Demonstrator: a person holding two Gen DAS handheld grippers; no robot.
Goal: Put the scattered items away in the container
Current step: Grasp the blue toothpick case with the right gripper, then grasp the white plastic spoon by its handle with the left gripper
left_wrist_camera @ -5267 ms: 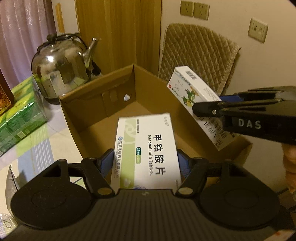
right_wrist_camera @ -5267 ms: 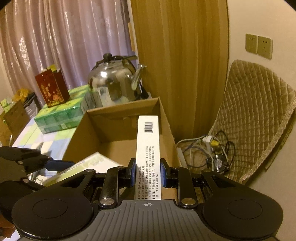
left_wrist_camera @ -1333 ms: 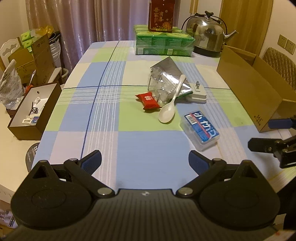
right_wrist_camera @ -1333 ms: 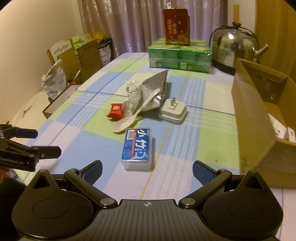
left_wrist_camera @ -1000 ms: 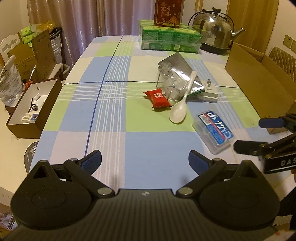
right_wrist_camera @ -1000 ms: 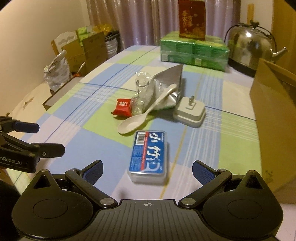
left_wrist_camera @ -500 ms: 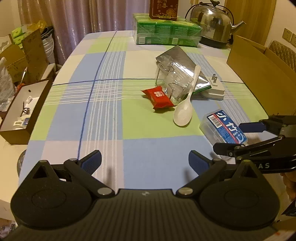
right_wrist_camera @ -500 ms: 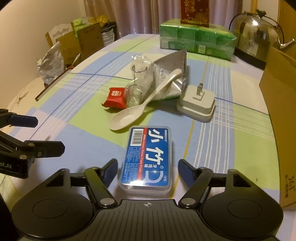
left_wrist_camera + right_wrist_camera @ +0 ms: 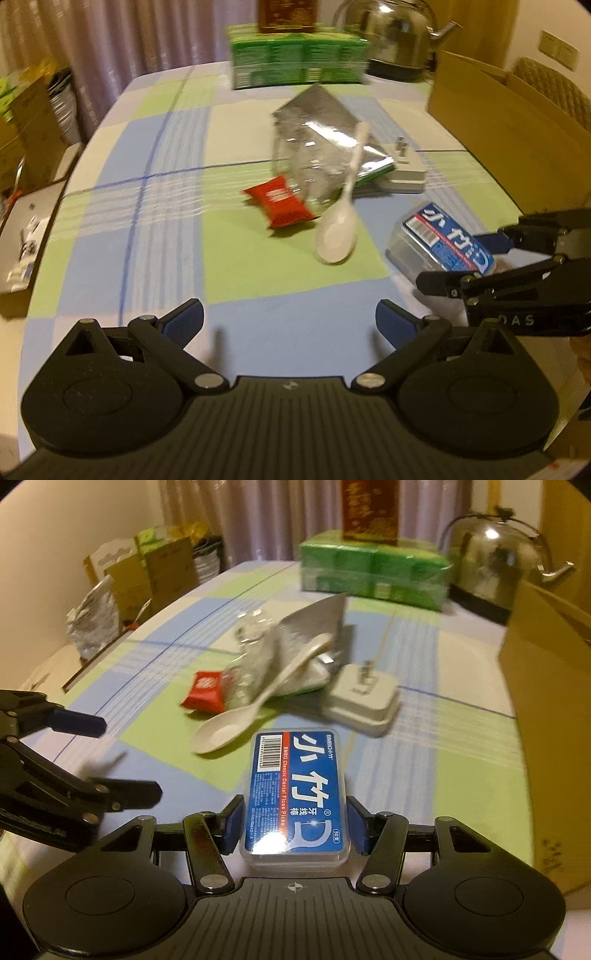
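My right gripper (image 9: 295,823) is shut on the blue dental floss box (image 9: 295,794), its pads on both long sides; the box also shows in the left wrist view (image 9: 443,240). My left gripper (image 9: 288,321) is open and empty over the near part of the table. Ahead of it lie a white spoon (image 9: 340,225), a red packet (image 9: 280,201), a clear crumpled wrapper (image 9: 310,173), a silver pouch (image 9: 332,122) and a white plug adapter (image 9: 406,173). The cardboard box (image 9: 509,122) stands at the right.
A green tissue pack (image 9: 295,55) with a red box on top and a steel kettle (image 9: 391,33) stand at the table's far end. An open brown box (image 9: 22,240) and cartons sit beyond the left table edge.
My right gripper has moved forward and closed on the dental floss box. My left gripper has moved closer to the scattered items, still open.
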